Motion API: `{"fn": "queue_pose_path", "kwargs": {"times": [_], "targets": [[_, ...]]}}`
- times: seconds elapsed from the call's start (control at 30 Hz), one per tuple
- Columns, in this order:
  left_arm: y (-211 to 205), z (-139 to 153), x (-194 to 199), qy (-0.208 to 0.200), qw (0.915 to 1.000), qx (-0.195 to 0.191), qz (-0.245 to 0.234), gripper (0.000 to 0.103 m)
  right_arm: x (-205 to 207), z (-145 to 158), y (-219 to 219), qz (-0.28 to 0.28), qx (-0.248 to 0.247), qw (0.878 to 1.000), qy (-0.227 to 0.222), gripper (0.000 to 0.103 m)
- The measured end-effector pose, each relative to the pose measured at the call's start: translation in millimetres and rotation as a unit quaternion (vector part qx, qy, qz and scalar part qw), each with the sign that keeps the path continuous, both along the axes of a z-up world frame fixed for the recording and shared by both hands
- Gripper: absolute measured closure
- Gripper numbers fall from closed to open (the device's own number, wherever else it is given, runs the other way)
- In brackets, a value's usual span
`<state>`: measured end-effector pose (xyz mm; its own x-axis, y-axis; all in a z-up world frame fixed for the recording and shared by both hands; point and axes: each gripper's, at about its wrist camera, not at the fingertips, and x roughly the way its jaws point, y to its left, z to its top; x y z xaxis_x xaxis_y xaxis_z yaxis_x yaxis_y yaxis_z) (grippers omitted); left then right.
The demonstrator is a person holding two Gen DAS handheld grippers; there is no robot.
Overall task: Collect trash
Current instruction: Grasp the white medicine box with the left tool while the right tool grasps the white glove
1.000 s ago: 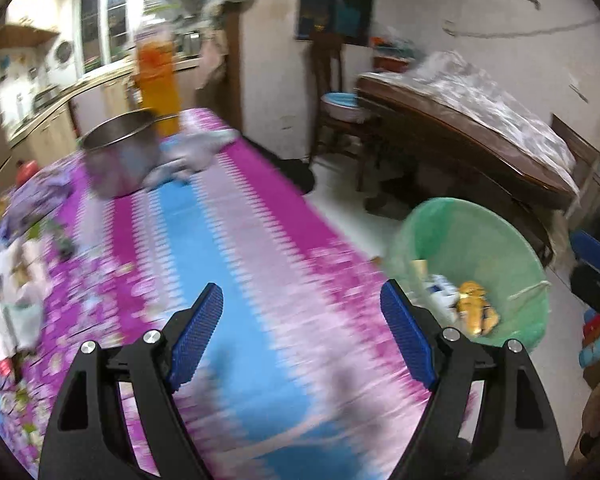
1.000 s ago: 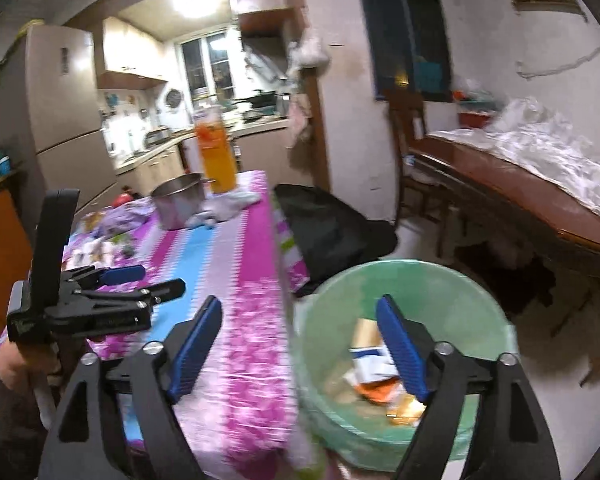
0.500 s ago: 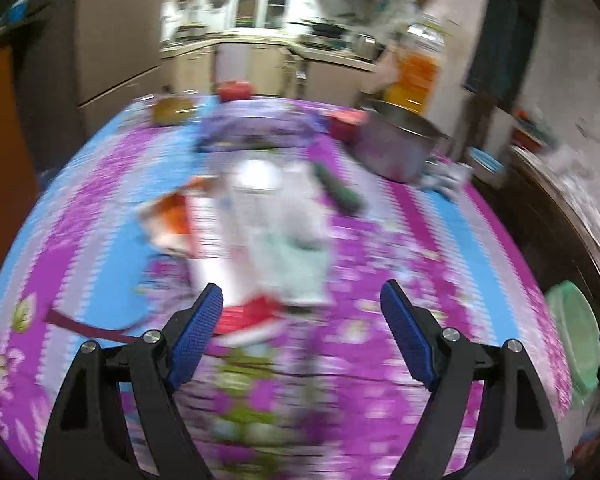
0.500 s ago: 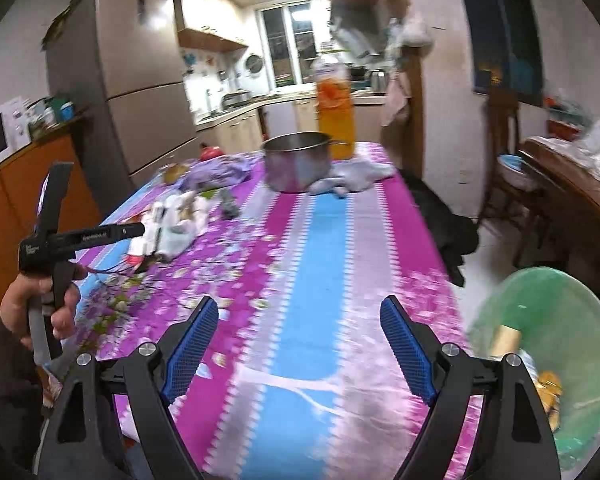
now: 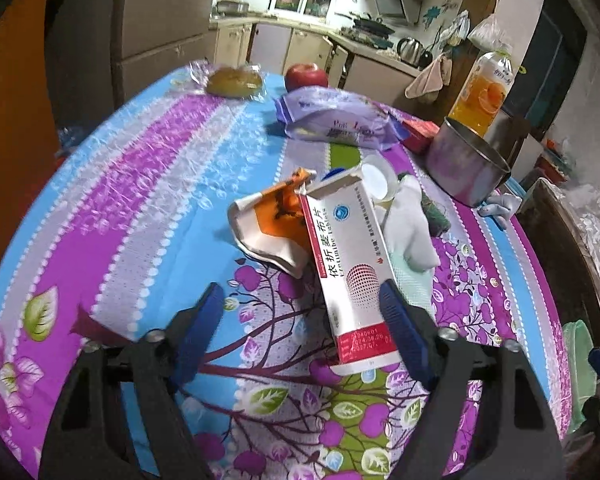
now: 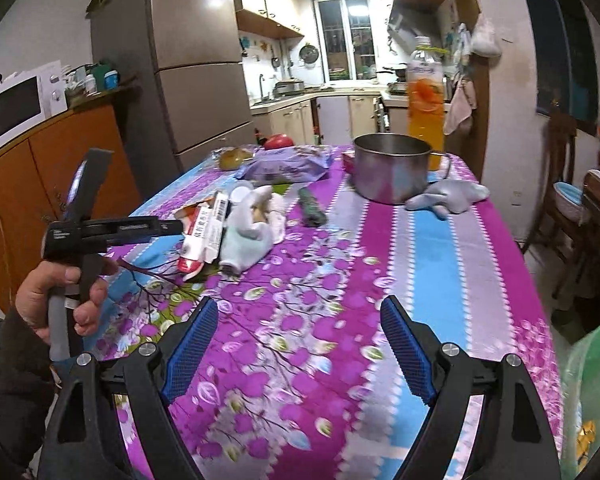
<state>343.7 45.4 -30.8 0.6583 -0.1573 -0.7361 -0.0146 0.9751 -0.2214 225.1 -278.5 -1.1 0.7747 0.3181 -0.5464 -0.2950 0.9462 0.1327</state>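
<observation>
The left gripper point(image 5: 300, 320) hangs over the flowered tablecloth point(image 5: 148, 208) with its jaws apart; they have just been closing, and the near end of a white and red medicine box point(image 5: 350, 264) lies between the fingers, close against the right-hand pad, though no squeeze on it shows. The box is the landmark of a small heap of trash: a crumpled orange and white wrapper point(image 5: 268, 220) lies under its left side, a white paper cup point(image 5: 376, 180) sits at its far end, and a pale cloth point(image 5: 412, 228) rests just beside it on the right. Beyond the box stand a purple packet point(image 5: 336, 120), a red apple point(image 5: 306, 76) and a steel pot point(image 5: 464, 168). The right gripper point(image 6: 296, 344) is released and empty, well apart from the box, over bare tablecloth. A green bin point(image 6: 592, 384) shows at the table's far right edge, well away from the box, with scraps inside.
</observation>
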Motion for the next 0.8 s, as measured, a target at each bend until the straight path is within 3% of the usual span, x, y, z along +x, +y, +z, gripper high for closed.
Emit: {"fn": "queue_pose_path", "kwargs": {"times": [0.23,0.5,0.57,0.63,0.8], "targets": [[-8,-21,24,0.031,0.9993,-0.007,-0.021,0.049,23,-10,10,0.009,0.002,1.000,0.013,0.020],[-12,-28,30,0.037,0.9981,-0.027,-0.041,0.090,72,-22,29,0.048,0.010,0.998,0.041,0.024],[-14,-27,26,0.034,0.9983,-0.019,-0.044,0.090,90,-28,33,0.059,0.024,0.996,0.062,0.038],[-11,-27,22,0.032,0.9981,-0.022,-0.048,0.092,113,-38,40,0.065,0.040,0.993,0.088,0.044],[10,-23,13,0.022,0.9987,-0.028,-0.036,0.095,153,-59,66,0.082,0.069,0.985,0.133,0.045]]}}
